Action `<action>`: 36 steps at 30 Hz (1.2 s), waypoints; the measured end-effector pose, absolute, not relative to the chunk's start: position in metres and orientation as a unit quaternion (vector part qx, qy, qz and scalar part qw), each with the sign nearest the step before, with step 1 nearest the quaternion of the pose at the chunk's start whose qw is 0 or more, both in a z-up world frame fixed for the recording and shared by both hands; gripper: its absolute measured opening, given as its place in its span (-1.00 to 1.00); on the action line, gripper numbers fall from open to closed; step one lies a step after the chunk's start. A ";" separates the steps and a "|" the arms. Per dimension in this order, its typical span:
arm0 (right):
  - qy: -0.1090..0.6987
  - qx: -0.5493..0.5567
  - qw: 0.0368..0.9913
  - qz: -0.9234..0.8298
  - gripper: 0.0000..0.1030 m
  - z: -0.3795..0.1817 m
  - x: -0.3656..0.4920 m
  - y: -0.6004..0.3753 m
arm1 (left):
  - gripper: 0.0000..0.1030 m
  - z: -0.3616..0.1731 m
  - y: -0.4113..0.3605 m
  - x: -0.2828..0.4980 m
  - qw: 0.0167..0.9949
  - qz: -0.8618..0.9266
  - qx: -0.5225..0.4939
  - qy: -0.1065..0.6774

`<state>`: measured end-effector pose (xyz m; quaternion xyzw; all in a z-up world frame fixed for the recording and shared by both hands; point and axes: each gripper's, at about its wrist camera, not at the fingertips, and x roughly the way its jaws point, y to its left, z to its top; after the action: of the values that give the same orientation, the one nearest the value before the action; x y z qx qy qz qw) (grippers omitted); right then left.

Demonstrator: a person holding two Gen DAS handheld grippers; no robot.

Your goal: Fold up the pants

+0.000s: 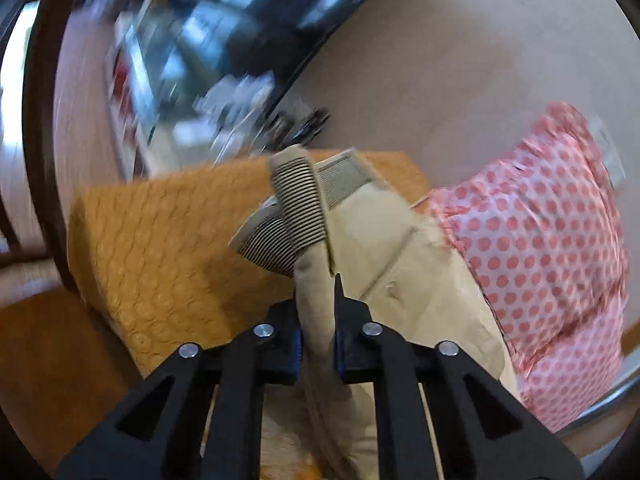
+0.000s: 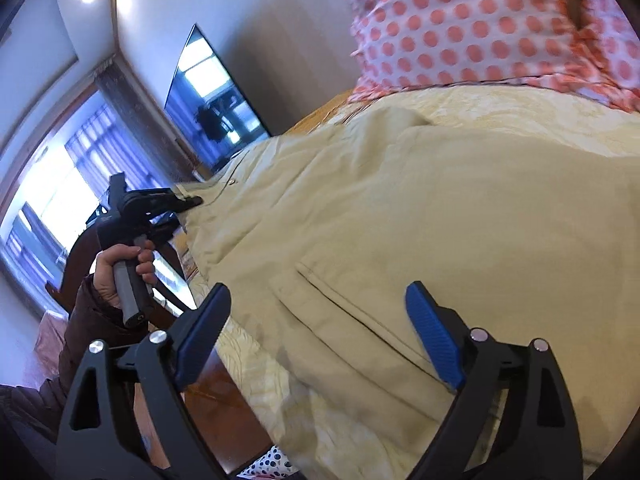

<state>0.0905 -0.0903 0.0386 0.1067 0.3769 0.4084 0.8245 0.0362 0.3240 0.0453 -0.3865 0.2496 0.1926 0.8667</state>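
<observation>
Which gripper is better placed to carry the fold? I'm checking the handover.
Left. The left gripper is shut on a bunch of the pants. The right gripper is open above the cloth, holding nothing.

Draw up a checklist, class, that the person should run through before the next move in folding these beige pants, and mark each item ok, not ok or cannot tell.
1. Left gripper has a hold on the pants: ok, shut on a bunched fold of cloth.
2. Right gripper ready to take hold: ok, open, its jaws spread above the pants near a pocket seam.
3. Right gripper already holds cloth: not ok, nothing between its fingers.
4. Pants lie smooth: not ok, creases show across the cloth.
5. Polka-dot pillow clear of the pants: cannot tell; it lies right at their far edge.
</observation>
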 end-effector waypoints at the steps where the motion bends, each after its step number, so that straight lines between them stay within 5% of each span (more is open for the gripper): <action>1: 0.371 0.118 0.827 0.405 0.73 0.041 0.088 -0.102 | -0.86 0.058 0.315 0.037 0.879 0.185 -0.367 0.241; 11: 0.306 0.196 0.887 0.284 0.75 0.055 0.059 -0.236 | -0.91 0.168 0.081 0.061 0.966 -0.084 -0.136 0.201; 15: 0.299 0.227 0.902 0.212 0.75 0.046 0.045 -0.290 | -0.91 0.146 -0.020 0.062 0.944 -0.213 -0.085 0.238; 19: 0.304 0.254 0.904 0.162 0.75 0.030 0.037 -0.327 | -0.91 0.062 -0.105 0.071 0.895 -0.268 -0.012 0.356; 22: 0.307 0.263 0.904 0.136 0.75 0.021 0.035 -0.347 | -0.91 0.039 -0.112 0.069 0.888 -0.265 -0.014 0.376; 28: 0.293 0.264 0.911 0.120 0.75 0.022 0.035 -0.358 | -0.91 0.090 -0.109 0.049 0.917 -0.266 -0.048 0.292; 36: 0.280 0.261 0.918 0.106 0.75 0.035 0.034 -0.364 | -0.78 0.030 -0.131 0.040 0.889 -0.283 -0.007 0.360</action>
<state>0.0335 -0.3635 0.0350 0.2609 0.2805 0.1064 0.9176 0.0399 -0.1312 0.0300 -0.0073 0.3604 -0.2834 0.8887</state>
